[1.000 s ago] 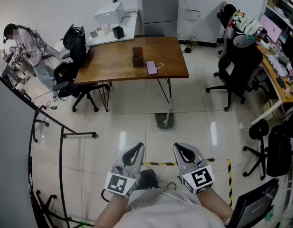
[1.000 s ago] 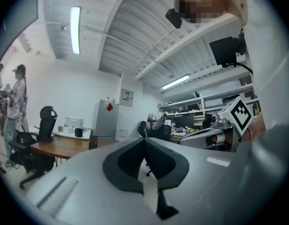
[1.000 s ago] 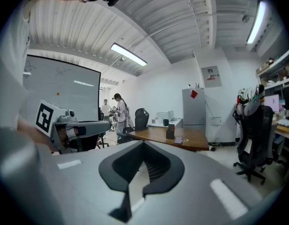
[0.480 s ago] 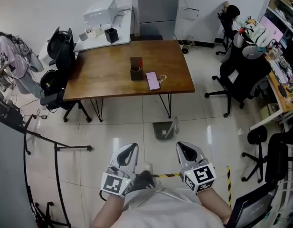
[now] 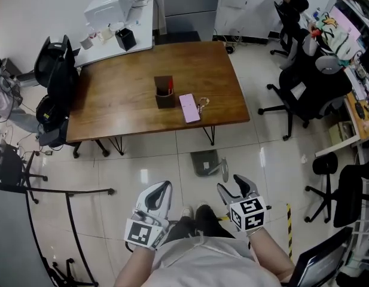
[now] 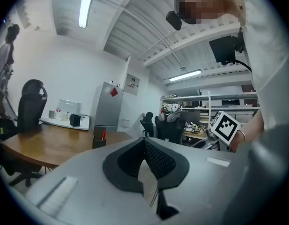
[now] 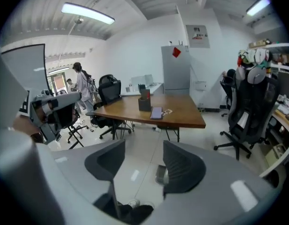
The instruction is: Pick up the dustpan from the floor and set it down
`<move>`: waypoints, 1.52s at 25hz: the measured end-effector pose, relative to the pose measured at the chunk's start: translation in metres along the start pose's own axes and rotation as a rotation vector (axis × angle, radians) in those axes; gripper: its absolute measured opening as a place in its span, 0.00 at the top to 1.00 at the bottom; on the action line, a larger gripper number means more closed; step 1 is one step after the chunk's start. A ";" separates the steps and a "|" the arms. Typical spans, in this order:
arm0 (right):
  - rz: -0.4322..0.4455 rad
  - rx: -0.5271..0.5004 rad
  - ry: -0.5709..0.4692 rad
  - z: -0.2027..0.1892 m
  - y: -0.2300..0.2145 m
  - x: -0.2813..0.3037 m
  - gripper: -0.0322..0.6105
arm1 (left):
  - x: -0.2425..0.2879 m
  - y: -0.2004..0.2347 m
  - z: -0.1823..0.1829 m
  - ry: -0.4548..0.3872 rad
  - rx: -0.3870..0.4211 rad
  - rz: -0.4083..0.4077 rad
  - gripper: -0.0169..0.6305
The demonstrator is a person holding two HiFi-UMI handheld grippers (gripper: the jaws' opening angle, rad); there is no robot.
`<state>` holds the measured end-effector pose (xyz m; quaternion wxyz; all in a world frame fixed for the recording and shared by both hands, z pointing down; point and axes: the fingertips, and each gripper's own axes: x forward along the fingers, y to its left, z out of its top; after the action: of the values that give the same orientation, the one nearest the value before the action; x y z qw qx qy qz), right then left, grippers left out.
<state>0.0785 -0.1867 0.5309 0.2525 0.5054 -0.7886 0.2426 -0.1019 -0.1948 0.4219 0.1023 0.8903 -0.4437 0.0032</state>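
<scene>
dustpan (image 5: pixel 205 162) on the floor, untouched; both grippers apart from it.
dustpan lies on the pale tiled floor (image 5: pixel 142 172) just in front of the near edge of the wooden table (image 5: pixel 112 106), close to the table's right-hand leg. right gripper (image 5: pixel 233 187) is near it, a little to its right and nearer the person, tilted downward. in the right gripper view the dustpan (image 7: pixel 161 174) shows through the gap between the jaws, but lies farther off on the floor with no contact. right gripper (image 7: pixel 143 150) jaws stand partway apart and are opening, gripping nothing. left gripper (image 5: pixel 160 190) is farther from the dustpan, off to its left, held about level. in the left gripper view the left gripper (image 6: pixel 145 142) has its jaws closed together at the tips, with nothing between them.
</scene>
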 end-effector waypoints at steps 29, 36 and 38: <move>-0.207 0.187 0.645 -0.166 -0.135 0.169 0.95 | 0.038 0.054 -0.116 0.108 -0.088 0.040 0.95; -0.210 0.141 0.640 -0.124 -0.094 0.091 0.95 | 0.009 0.040 -0.058 0.106 -0.106 -0.019 0.95; -0.205 0.149 0.607 -0.113 -0.081 0.062 0.95 | -0.005 0.034 -0.045 0.098 -0.085 -0.030 0.95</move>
<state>0.1482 -0.1868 0.6659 0.4611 0.5038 -0.6026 0.4127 -0.1277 -0.2021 0.4716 0.1616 0.8904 -0.4246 0.0266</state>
